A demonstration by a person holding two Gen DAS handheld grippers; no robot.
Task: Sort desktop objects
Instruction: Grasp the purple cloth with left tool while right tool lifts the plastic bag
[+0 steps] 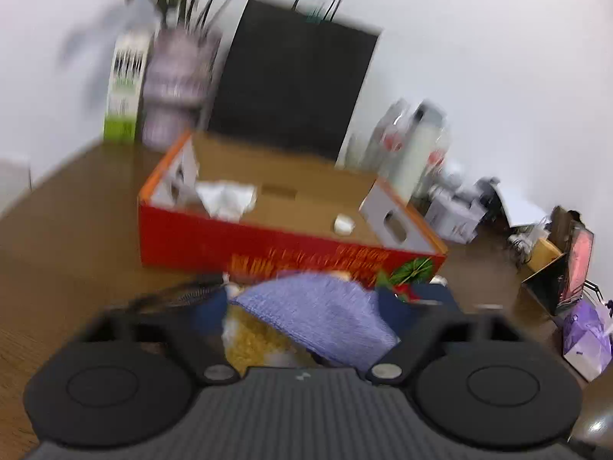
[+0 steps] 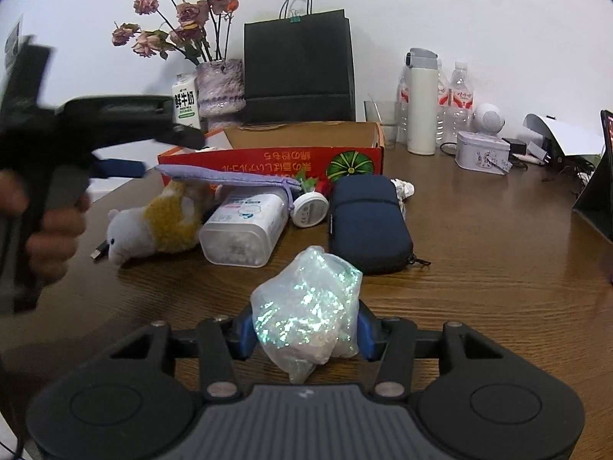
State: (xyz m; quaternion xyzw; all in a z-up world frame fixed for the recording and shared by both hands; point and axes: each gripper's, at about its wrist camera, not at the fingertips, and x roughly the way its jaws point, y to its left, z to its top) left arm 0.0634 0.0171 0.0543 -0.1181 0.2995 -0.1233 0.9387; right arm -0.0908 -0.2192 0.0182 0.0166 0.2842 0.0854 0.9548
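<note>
My right gripper [image 2: 306, 335] is shut on a clear bag of iridescent flakes [image 2: 308, 306], low over the wooden table [image 2: 479, 260]. My left gripper [image 2: 126, 168] is seen from the side at the left; its fingers hold the edge of a purple knitted cloth [image 2: 226, 179] that lies over a plush toy [image 2: 153, 226]. In the blurred left wrist view the cloth [image 1: 322, 314] fills the space between the left gripper's [image 1: 302, 306] fingers. The open red cardboard box [image 1: 291, 245] stands just behind, holding crumpled white paper [image 1: 226, 199] and a small white item [image 1: 343, 225].
On the table lie a cotton-swab box [image 2: 245, 226], a white round jar [image 2: 309, 210], a navy zip case [image 2: 367, 222]. Behind the box stand a vase of dried roses [image 2: 220, 84], a milk carton [image 2: 186, 101], a black paper bag [image 2: 299, 65], bottles [image 2: 421, 103] and a tin [image 2: 482, 151].
</note>
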